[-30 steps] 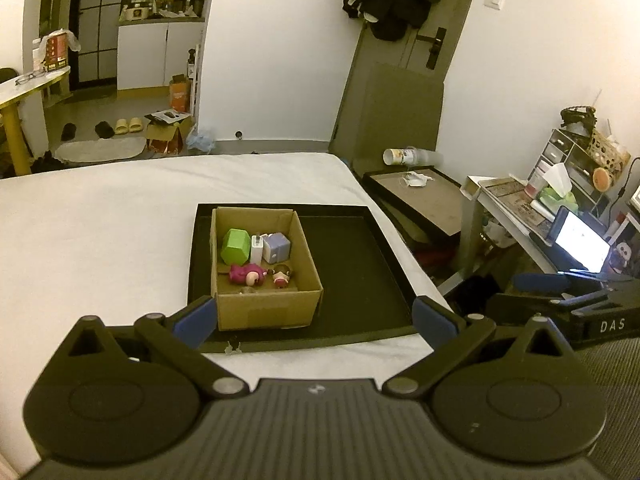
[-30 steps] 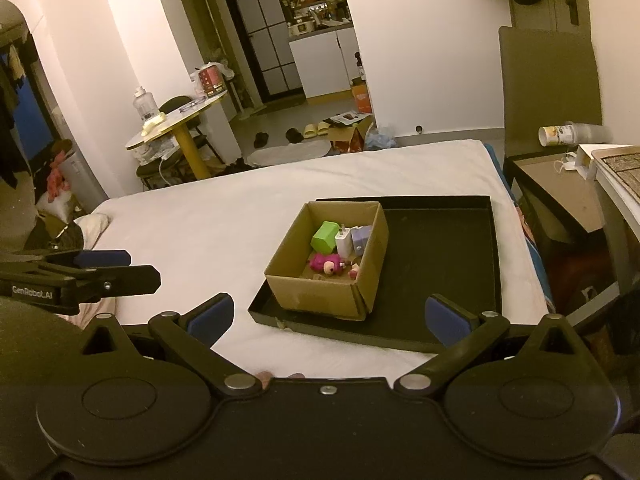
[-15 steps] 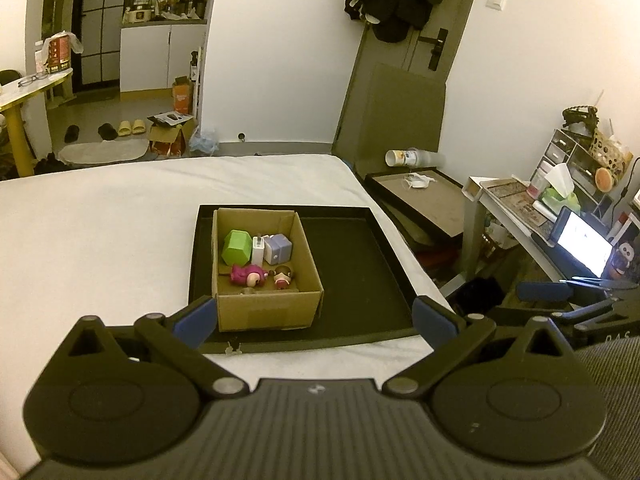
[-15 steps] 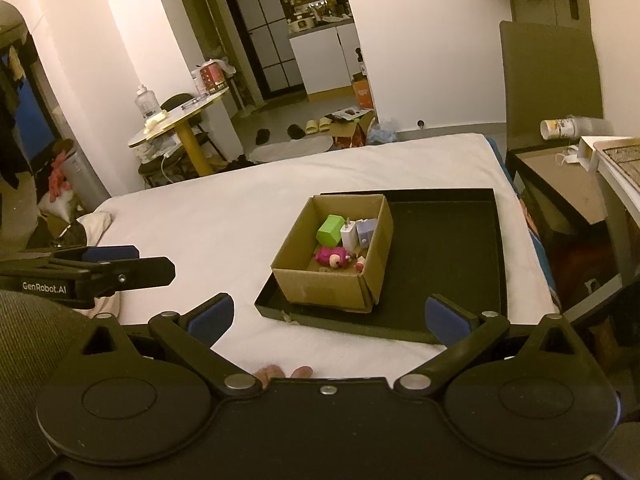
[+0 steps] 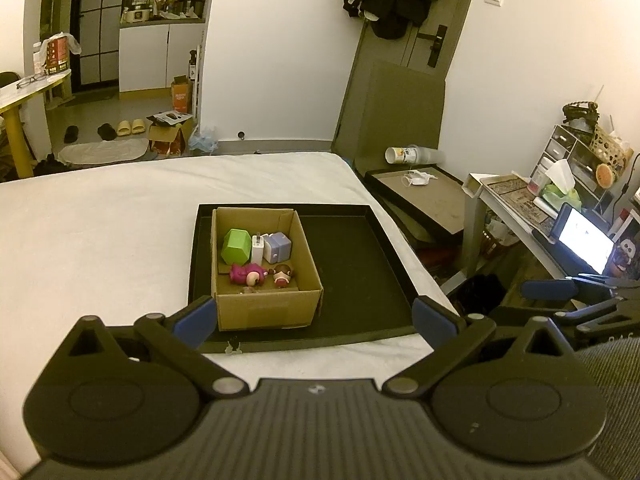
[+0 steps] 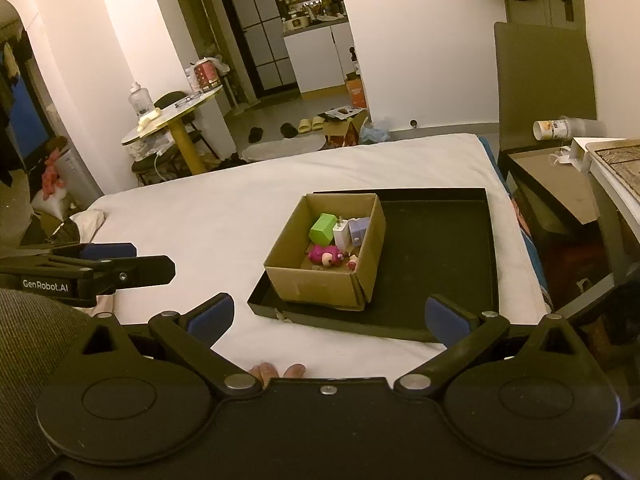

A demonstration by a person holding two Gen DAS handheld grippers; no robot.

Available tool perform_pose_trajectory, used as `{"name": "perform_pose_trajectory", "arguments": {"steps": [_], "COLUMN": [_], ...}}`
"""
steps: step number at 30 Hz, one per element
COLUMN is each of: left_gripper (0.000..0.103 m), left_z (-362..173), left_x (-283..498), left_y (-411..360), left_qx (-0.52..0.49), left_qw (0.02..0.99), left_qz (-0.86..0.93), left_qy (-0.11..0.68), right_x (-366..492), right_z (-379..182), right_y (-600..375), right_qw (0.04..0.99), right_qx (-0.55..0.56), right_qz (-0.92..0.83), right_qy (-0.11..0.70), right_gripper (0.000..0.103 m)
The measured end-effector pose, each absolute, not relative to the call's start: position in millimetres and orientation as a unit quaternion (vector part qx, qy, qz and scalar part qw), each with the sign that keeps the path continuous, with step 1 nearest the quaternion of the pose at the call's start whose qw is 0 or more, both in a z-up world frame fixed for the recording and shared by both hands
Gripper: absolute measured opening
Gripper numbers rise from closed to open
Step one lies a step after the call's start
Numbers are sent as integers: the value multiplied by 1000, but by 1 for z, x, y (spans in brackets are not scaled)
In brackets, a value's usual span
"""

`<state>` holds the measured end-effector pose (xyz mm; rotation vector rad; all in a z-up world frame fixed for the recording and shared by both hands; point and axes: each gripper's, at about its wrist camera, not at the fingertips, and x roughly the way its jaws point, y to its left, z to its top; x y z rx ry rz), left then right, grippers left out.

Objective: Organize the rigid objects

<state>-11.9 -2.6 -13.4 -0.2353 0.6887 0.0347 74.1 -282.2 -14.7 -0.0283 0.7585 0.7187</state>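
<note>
A cardboard box [image 5: 264,312] stands in the left part of a black tray [image 5: 360,264] on a white bed. It holds a green block [image 5: 235,246], a white charger [image 5: 257,249], a lilac cube [image 5: 277,246], a pink plush figure [image 5: 247,273] and a small doll [image 5: 282,273]. The box [image 6: 320,284] and tray [image 6: 440,248] also show in the right wrist view. My left gripper [image 5: 314,322] is open and empty, just short of the box. My right gripper [image 6: 328,318] is open and empty, near the tray's front edge.
The white bed [image 5: 92,232] spreads to the left of the tray. A desk with a laptop [image 5: 584,240] and a low side table [image 5: 424,196] stand right of the bed. A round yellow table [image 6: 176,120] stands beyond the bed's far left.
Both grippers have shifted slightly: the box and tray sit a little farther right in the right wrist view. The right gripper has drifted in the left wrist view. Nothing taken hold of.
</note>
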Motion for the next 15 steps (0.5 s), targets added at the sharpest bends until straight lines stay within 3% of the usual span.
{"name": "perform_pose_trajectory", "arguments": {"steps": [15], "left_gripper": [103], "left_z": [-14], "left_x": [-14], "left_y": [-1], "left_qx": [-111], "left_qw": [936], "left_qz": [18], "left_qy": [334], "right_x": [72], "right_z": [-15], "right_y": [-281], "right_qw": [869], "right_qx": [-17], "right_qz": [342], "right_qy": [356], "right_gripper": [103]}}
